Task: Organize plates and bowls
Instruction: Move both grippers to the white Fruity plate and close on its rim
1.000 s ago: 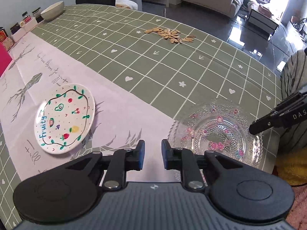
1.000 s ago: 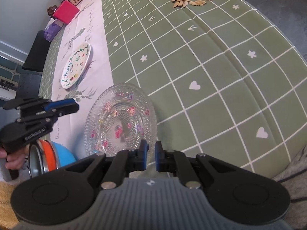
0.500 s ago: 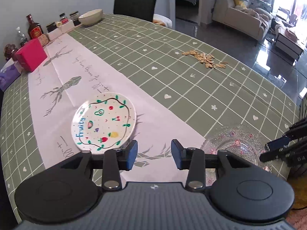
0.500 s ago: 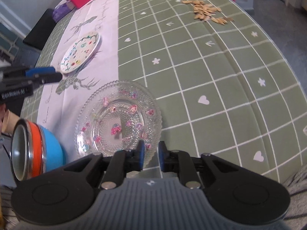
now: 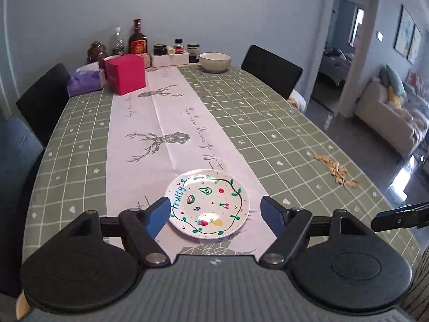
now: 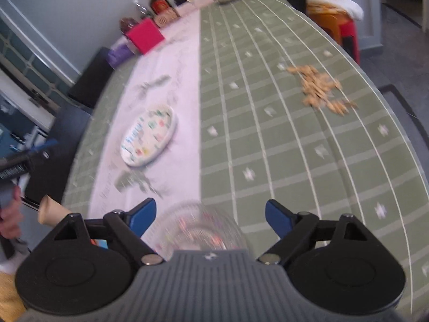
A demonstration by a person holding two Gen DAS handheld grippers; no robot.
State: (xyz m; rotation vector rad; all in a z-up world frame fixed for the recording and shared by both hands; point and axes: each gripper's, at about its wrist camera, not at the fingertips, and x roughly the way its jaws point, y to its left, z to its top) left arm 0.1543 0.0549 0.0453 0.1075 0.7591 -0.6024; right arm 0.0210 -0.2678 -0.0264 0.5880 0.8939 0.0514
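A white plate painted with fruit (image 5: 207, 204) lies on the pale table runner, just ahead of my left gripper (image 5: 215, 216), which is open and empty with its fingers on either side of the plate's near edge. The plate also shows in the right wrist view (image 6: 148, 135). A clear glass plate with pink dots (image 6: 199, 228) lies near the table's front edge, right under my right gripper (image 6: 210, 216), which is open and empty. A pale bowl (image 5: 215, 62) stands at the far end of the table.
Bottles, jars, a pink box (image 5: 125, 73) and a purple tissue pack (image 5: 84, 80) line the far end. A heap of seeds (image 5: 336, 170) lies on the green cloth at right. Dark chairs stand around the table. A blue bowl edge (image 6: 100, 242) shows low left.
Both grippers have opened wide. The left one has swung left and now faces the fruit plate. The right one has tilted up, so the glass plate sits under its fingers; its view is blurred.
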